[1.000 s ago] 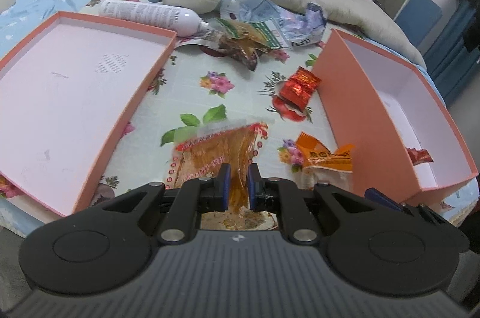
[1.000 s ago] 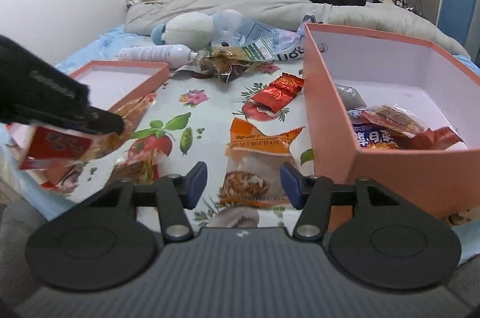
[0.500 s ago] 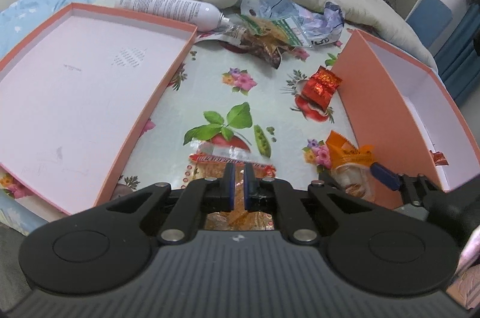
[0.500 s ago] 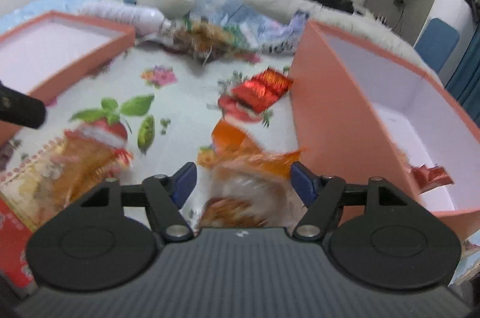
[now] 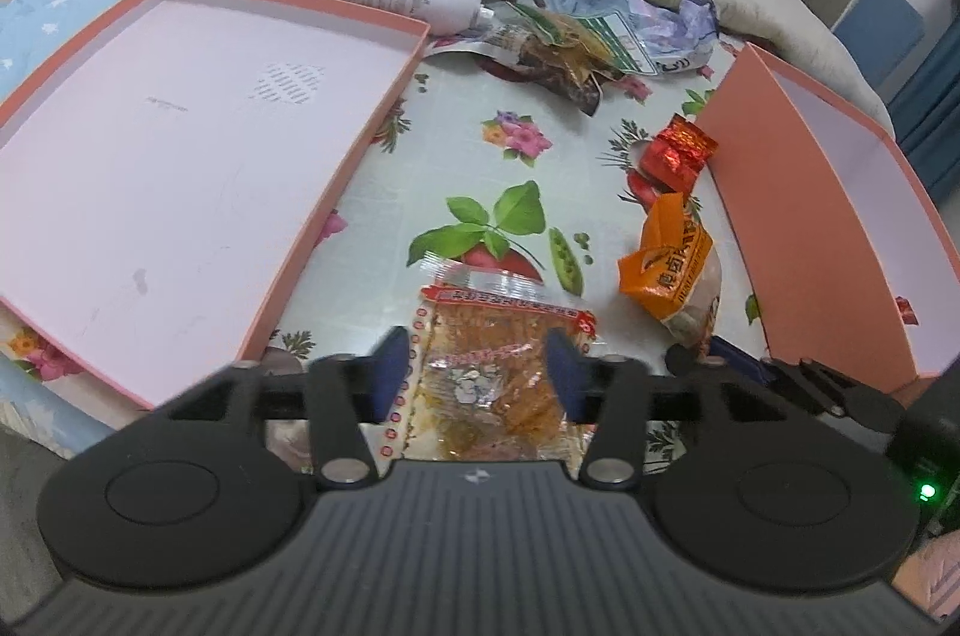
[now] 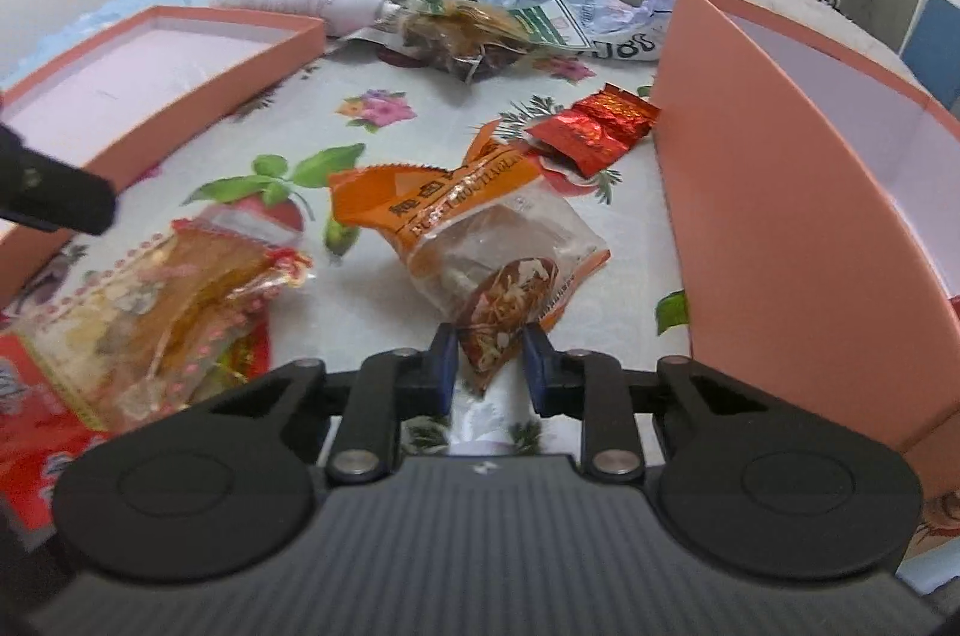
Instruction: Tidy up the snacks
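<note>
While the right tool (image 6: 489, 360) has just been closing, its jaws flank the lower corner of the orange snack packet (image 6: 480, 246), seemingly just touching but not yet firmly clenched. The left tool (image 5: 477, 372) has just been opening and stands released, the clear packet of golden snacks (image 5: 498, 366) lying loose on the flowered bedsheet (image 5: 420, 144) between its jaws. To grip well, the right jaws should likely take more than the crinkled corner, lest film slip free. The deep box (image 6: 780, 192) stands just right of the orange packet; its tall near wall must be cleared on any lift. The shallow lid (image 5: 180, 144) lies left, with open sheet between. A red foil packet (image 6: 591, 132) rests against the box wall.
</note>
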Motion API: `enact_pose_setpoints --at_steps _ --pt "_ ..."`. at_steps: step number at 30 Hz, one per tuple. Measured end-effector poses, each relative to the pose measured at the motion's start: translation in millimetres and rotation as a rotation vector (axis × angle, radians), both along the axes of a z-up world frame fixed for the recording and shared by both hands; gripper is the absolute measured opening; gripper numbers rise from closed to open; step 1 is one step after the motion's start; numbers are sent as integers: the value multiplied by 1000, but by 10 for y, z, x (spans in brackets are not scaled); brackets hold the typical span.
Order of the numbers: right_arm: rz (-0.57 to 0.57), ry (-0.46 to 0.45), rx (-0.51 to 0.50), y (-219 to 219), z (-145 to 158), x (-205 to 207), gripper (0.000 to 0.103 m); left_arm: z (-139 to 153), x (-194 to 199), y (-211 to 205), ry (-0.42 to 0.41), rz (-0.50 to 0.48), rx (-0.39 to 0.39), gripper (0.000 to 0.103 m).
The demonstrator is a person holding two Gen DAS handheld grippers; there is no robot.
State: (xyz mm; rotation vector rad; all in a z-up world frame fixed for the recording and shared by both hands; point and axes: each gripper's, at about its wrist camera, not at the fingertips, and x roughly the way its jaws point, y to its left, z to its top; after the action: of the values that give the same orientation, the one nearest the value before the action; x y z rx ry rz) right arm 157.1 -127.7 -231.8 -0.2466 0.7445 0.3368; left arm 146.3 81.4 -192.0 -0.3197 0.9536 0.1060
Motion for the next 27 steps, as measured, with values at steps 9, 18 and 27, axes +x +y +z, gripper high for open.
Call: enact_pose_setpoints --at_steps 9,18,27 --pt "81 -71 66 4 175 -215 43 -64 -8 86 21 27 -11 72" --pt "80 -165 35 4 272 -140 80 -144 -4 87 30 -5 -23 83" --pt "219 -154 -83 119 144 102 80 -236 186 39 37 -91 -65 83"
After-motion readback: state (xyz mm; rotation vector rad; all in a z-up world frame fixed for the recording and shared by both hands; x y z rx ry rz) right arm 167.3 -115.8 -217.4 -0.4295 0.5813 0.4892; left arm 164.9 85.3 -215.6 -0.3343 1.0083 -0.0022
